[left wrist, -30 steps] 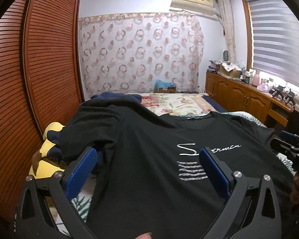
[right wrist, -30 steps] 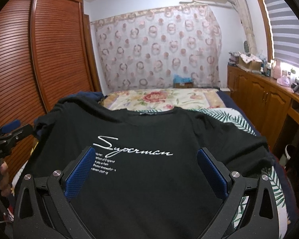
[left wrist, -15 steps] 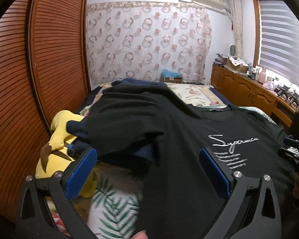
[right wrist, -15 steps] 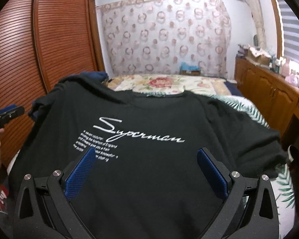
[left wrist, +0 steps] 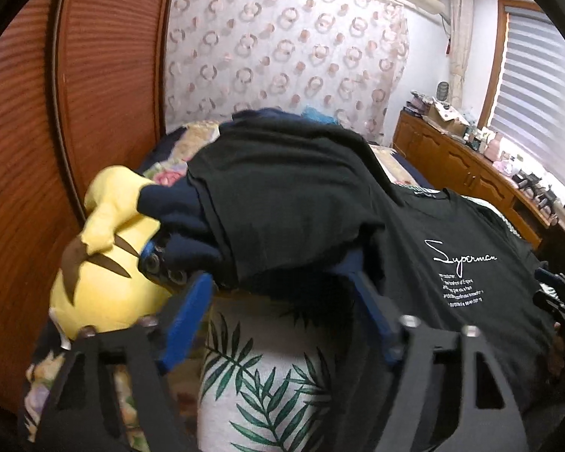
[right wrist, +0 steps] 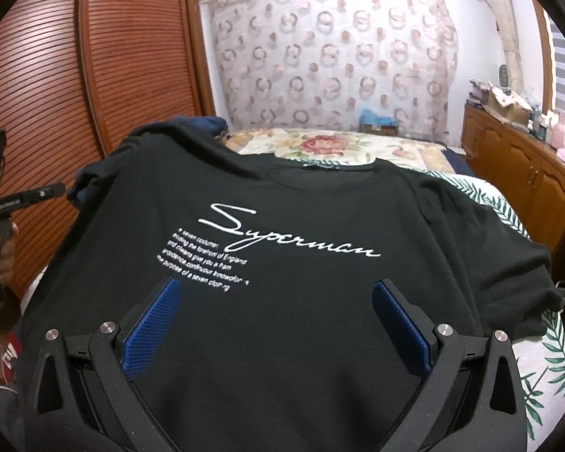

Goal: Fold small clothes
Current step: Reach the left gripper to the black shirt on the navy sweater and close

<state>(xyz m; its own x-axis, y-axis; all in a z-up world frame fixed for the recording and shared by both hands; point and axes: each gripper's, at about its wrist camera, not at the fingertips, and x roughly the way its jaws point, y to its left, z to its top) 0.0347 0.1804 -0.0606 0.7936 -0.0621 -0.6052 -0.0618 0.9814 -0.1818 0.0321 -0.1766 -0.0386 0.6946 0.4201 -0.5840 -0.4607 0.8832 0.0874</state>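
The black printed cotton T-shirt [left wrist: 452, 263] hides the left gripper [left wrist: 278, 293]'s right fingertip; its jaws are closing around the sleeve hem. The right gripper [right wrist: 273, 301] hovers wide open, empty.

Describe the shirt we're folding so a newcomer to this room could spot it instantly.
Start at the bed with the green leaf-print cover, beside the slatted wooden wardrobe doors. Spread across it lies a black T-shirt, collar toward the patterned curtain. Unlike the navy clothes bunched beside it, its chest carries white cursive "Superman" lettering.
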